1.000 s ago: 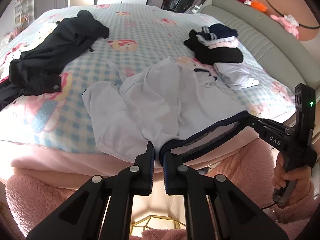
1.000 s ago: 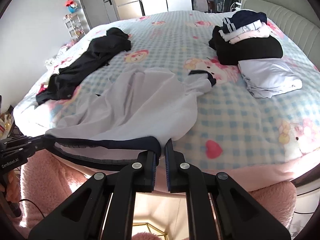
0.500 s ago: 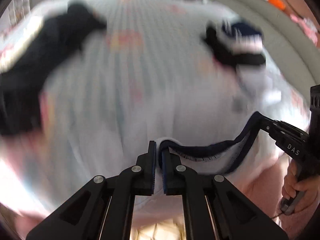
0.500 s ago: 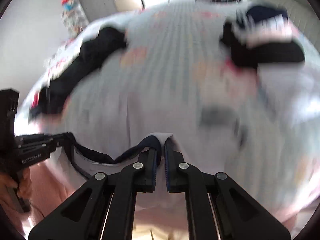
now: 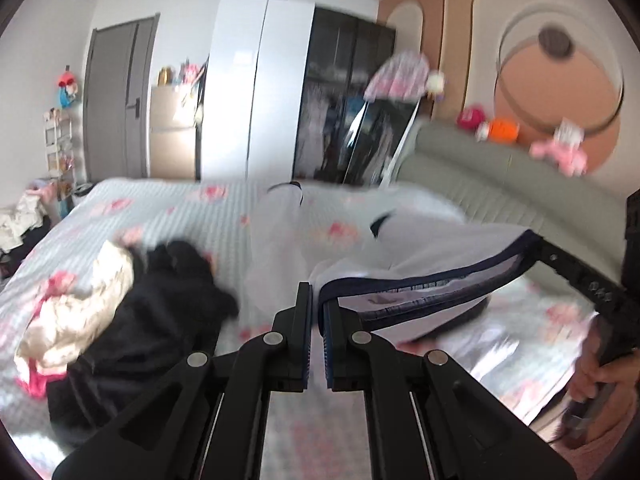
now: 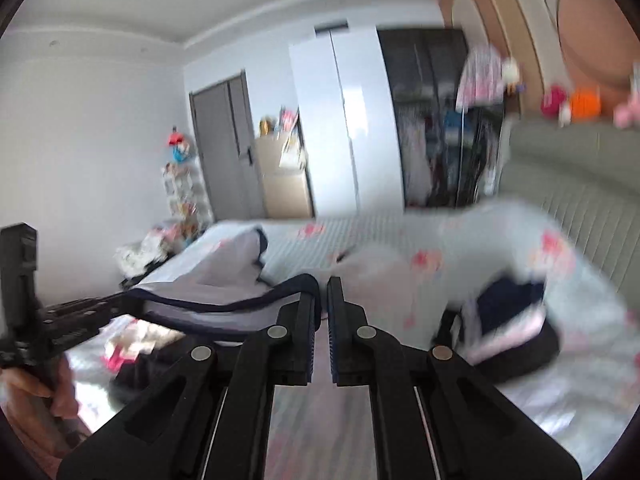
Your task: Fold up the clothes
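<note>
Spreading pale lilac navy-trimmed garment [image 5: 420, 240] above checked pink-print bed [image 5: 180, 216]: left gripper [image 5: 316, 308], right gripper [image 6: 323, 296] clenched on hem. Next: lay flat.

White shirt [image 5: 424, 240], navy hem; blue-checked bedsheet [image 5: 192, 220], pink motifs.

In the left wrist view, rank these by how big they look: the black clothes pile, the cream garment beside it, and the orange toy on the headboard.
1. Black clothes pile, largest.
2. Cream garment.
3. Orange toy, smallest, though it sits farthest from the camera, so its true size is unsure.
</note>
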